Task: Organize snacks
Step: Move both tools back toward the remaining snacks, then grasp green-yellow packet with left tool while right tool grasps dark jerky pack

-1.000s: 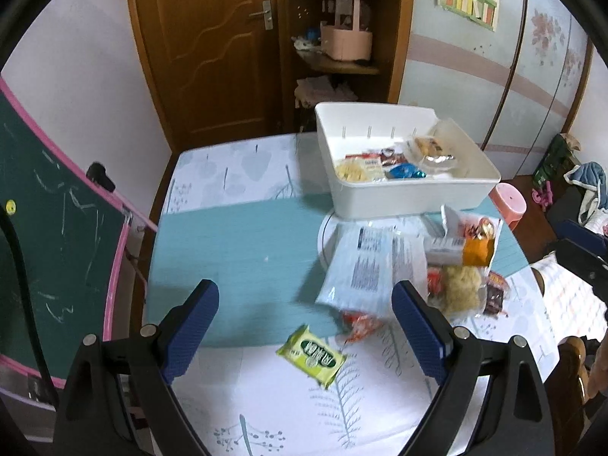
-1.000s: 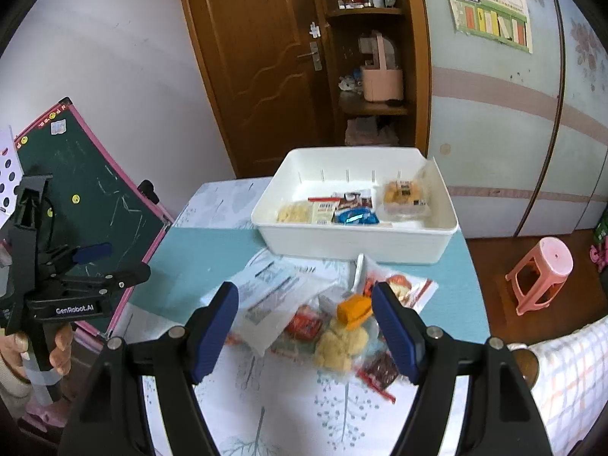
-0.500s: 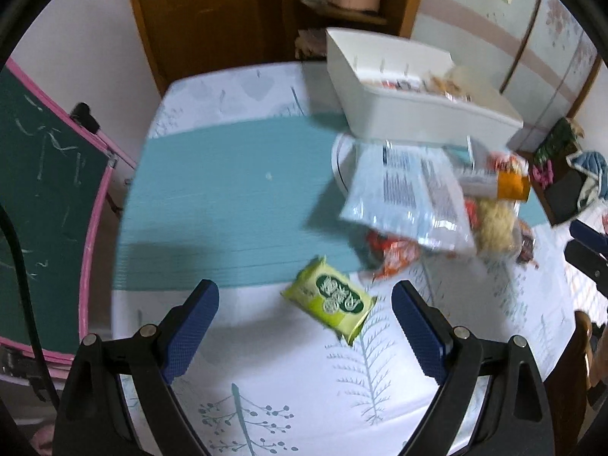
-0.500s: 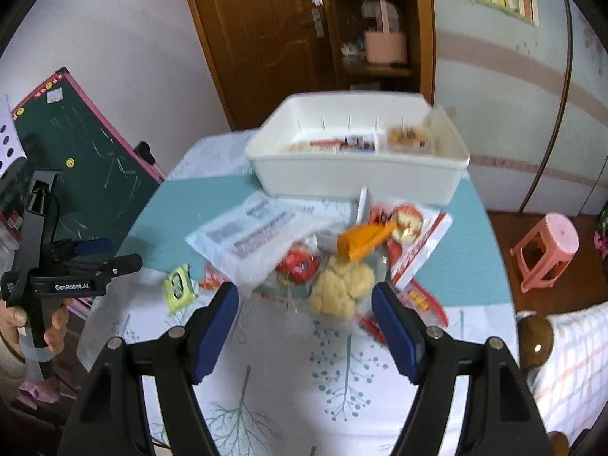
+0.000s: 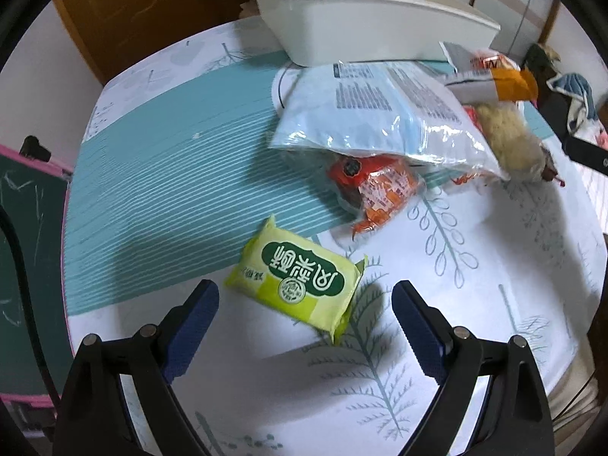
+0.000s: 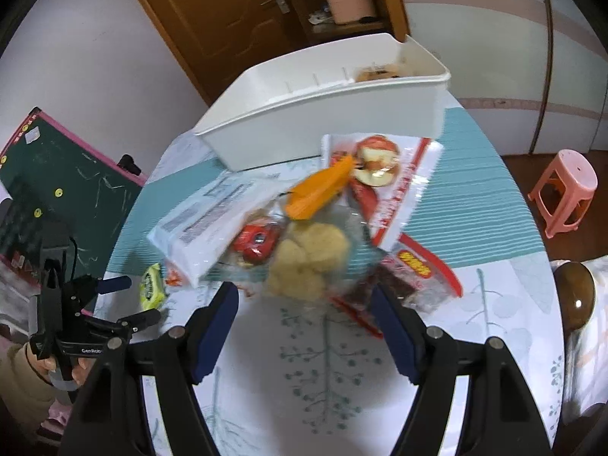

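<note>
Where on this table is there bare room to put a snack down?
Bare teal cloth lies left of the blue-white bag, up to the white bin. White cloth near the right claw is also bare. In front of the bin, wrappers are piled.

bare tablecloth right, snack pile ahead

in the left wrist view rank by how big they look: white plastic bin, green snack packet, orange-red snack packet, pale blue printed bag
1. White plastic bin and pale blue printed bag: alike, unsure.
2. Green snack packet, though it lies nearest the camera.
3. Orange-red snack packet, partly hidden under the bag.
</note>
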`<state>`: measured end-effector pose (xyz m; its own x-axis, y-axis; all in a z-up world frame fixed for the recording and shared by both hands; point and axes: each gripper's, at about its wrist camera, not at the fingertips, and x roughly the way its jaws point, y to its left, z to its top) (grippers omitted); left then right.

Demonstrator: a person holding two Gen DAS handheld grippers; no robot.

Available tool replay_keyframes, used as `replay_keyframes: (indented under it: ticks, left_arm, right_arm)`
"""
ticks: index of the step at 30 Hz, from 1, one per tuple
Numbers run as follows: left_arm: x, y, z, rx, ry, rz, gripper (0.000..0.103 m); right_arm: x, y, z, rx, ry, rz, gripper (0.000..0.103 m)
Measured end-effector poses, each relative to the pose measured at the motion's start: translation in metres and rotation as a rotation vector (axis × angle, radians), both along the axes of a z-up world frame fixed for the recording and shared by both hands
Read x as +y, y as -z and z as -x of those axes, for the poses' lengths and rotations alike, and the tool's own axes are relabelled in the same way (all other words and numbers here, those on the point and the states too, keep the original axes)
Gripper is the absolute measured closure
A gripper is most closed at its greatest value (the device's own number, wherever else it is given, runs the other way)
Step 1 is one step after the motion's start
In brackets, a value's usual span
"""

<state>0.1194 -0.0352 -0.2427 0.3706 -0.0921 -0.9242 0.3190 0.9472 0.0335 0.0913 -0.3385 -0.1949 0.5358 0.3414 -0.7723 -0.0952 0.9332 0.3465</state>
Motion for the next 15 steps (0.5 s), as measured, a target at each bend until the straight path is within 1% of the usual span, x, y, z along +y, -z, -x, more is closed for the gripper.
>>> replay_keyframes:
  ticks: [4,7,9,12,15]
  left_arm:
    - [-0.003,0.007,-0.004,0.008,0.025,-0.001,0.012]
    - [-0.004,0.009,-0.007,-0.002,0.039,0.003,0.015]
    - [-0.003,0.009,-0.010,-0.005,0.041,0.010,0.019]
    - [-0.002,0.008,-0.011,-0.003,0.047,0.026,0.025]
    - [-0.003,0.008,-0.013,-0.003,0.051,0.030,0.028]
  right_arm:
    - [-0.015,-0.001,0.003,-0.016,0.021,0.032,0.030]
    - [-0.024,0.002,0.004,-0.016,0.042,0.079,0.030]
    - [-0.030,0.009,0.000,0.004,0.056,0.098,0.030]
    - [-0.038,0.019,-0.005,0.039,0.085,0.078,0.030]
    - [-0.042,0.029,-0.010,0.081,0.126,0.054,0.030]
